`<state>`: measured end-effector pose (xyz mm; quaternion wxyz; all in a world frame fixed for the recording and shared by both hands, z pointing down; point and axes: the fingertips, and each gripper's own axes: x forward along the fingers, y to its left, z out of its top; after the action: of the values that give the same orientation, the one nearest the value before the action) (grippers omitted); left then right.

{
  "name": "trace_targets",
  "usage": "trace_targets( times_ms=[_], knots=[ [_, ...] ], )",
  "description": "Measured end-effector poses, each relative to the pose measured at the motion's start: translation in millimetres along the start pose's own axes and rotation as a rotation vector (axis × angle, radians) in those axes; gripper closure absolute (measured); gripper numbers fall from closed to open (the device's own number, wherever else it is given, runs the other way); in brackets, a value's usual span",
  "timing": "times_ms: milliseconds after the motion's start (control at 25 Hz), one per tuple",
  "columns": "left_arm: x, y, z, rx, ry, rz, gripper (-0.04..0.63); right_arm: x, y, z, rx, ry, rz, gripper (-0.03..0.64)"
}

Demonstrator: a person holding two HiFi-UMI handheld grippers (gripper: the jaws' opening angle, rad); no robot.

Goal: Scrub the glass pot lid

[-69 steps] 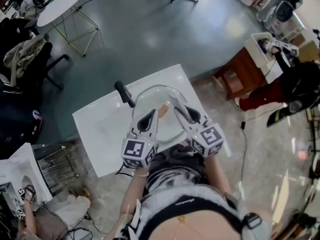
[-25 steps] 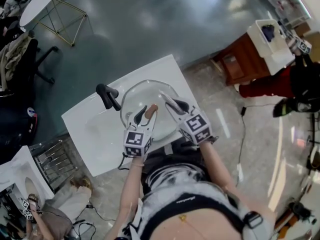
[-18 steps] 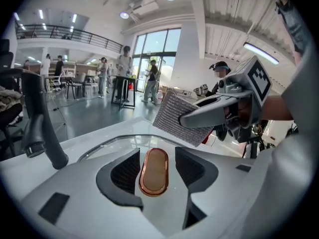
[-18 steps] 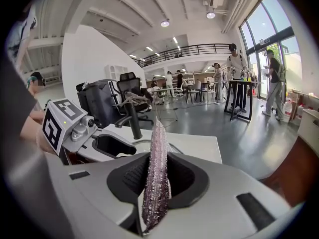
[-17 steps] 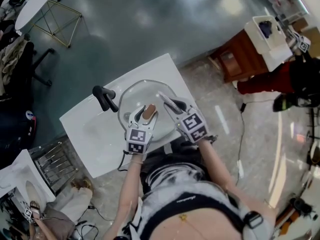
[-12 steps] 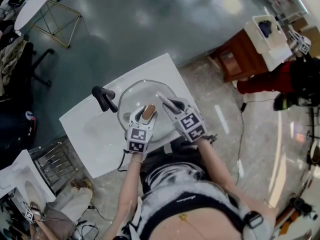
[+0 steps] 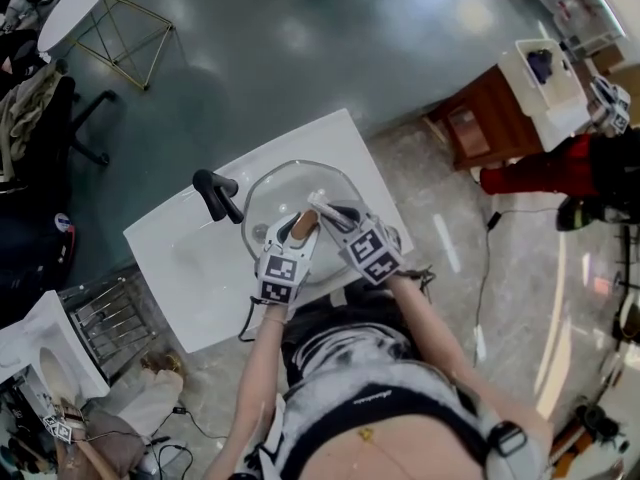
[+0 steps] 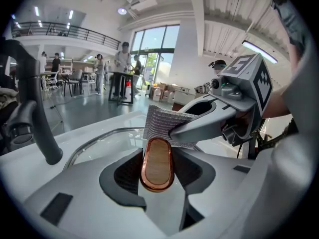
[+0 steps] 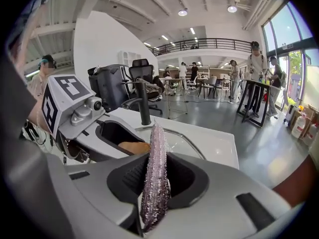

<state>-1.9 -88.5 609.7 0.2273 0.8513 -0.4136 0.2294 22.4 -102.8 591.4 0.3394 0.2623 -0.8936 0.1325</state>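
The round glass pot lid (image 7: 272,200) lies in the white sink top (image 7: 180,258). Its copper-rimmed wooden knob (image 8: 157,164) stands between the jaws of my left gripper (image 7: 297,236), which have just been closing and grip it. My right gripper (image 7: 328,215) is shut on a silver mesh scrub pad (image 9: 155,178), held on edge. In the left gripper view the scrub pad (image 8: 165,126) hangs just behind the knob, with the right gripper (image 8: 219,114) reaching in from the right. The right gripper view shows the left gripper (image 9: 107,133) and the knob (image 9: 133,147) close on its left.
A black faucet (image 7: 218,196) rises at the lid's left edge and stands close in the left gripper view (image 8: 35,108). The sink top's front edge is against the person's body. A wooden cabinet (image 7: 490,118) stands far right; chairs and a round table are at the upper left.
The right gripper has come down and leftward with the scrub pad until it is beside the left gripper's tip. The left gripper has sunk a little, still on the knob.
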Motion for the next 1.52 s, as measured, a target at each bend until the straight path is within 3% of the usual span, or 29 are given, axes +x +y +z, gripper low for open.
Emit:
trace_targets(
  times_ms=[240,560,800,1320,1520],
  knots=[
    [1,0,-1,0.009,0.006,0.006,0.414,7,6,-2,-0.051,0.018,0.02,0.535],
    [2,1,-3,0.02,0.012,0.018,0.414,10,3,-4,-0.005,-0.001,0.034,0.534],
    [3,1,-3,0.016,0.02,0.016,0.414,23,-18,-16,-0.17,0.075,-0.061,0.532],
    [3,0,-3,0.022,0.025,0.02,0.414,28,-55,-18,-0.037,0.077,-0.086,0.529],
    [4,-1,-4,0.027,0.027,0.022,0.414,26,-56,-19,-0.039,0.084,-0.099,0.528]
  ],
)
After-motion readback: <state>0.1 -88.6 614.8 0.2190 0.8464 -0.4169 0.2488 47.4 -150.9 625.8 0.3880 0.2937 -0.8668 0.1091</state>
